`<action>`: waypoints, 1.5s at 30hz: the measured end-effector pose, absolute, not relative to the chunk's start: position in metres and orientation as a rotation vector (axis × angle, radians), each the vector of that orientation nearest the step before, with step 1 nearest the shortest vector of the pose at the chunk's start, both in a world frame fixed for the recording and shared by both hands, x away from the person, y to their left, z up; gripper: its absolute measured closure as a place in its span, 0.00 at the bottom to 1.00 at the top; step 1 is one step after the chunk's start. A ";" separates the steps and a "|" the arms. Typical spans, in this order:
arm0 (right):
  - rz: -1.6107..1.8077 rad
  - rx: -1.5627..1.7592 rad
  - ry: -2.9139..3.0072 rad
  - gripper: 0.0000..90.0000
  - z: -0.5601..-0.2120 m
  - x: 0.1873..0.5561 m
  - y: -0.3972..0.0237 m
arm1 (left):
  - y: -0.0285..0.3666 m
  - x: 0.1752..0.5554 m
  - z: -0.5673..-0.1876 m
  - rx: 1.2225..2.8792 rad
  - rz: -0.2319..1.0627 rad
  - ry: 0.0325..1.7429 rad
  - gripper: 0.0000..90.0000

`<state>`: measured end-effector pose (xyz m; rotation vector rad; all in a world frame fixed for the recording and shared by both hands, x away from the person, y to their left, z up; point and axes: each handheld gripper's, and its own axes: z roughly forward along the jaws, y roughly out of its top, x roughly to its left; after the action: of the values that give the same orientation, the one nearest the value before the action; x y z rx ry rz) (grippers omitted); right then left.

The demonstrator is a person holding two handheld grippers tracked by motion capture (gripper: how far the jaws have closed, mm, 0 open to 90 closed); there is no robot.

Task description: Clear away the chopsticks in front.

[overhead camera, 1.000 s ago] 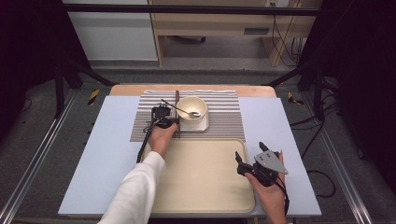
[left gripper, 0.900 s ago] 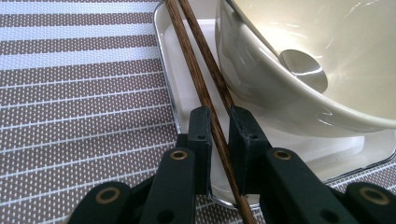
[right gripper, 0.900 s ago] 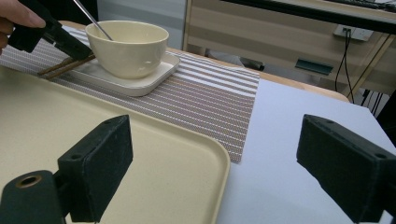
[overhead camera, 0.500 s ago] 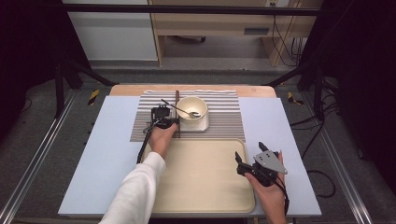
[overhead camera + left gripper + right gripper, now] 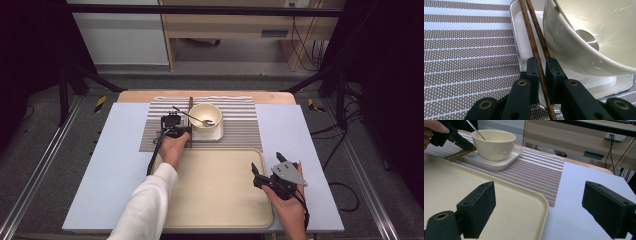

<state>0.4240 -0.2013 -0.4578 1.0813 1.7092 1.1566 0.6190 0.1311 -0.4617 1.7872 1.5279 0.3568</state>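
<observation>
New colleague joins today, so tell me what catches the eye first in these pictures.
First, the left gripper, shut on a pair of brown chopsticks that lie on the small white plate, right beside the cream bowl with a spoon in it, on the striped placemat. Nearer the person, the right gripper is wide open over the right corner of the big cream tray.

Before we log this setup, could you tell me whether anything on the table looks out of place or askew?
Nothing is spilled or damaged. The chopsticks lie partly on the small plate beside the bowl, with the left tongs closed on them. A spoon leans in the bowl. The right tongs hang open by the tray.
</observation>
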 end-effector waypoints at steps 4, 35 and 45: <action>1.156 1.081 1.713 0.13 -0.458 0.424 -0.201 | 0.132 0.619 -0.461 1.778 0.363 1.539 0.92; 1.160 1.073 1.722 0.13 -0.458 0.424 -0.200 | 0.147 0.608 -0.444 1.723 0.447 1.534 0.95; 1.170 1.073 1.727 0.09 -0.458 0.425 -0.199 | 0.158 0.593 -0.433 1.716 0.451 1.512 0.95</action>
<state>0.4248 -0.1992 -0.4584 1.0729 1.7268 1.1700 0.5935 0.1582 -0.4330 1.7164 1.5122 0.4506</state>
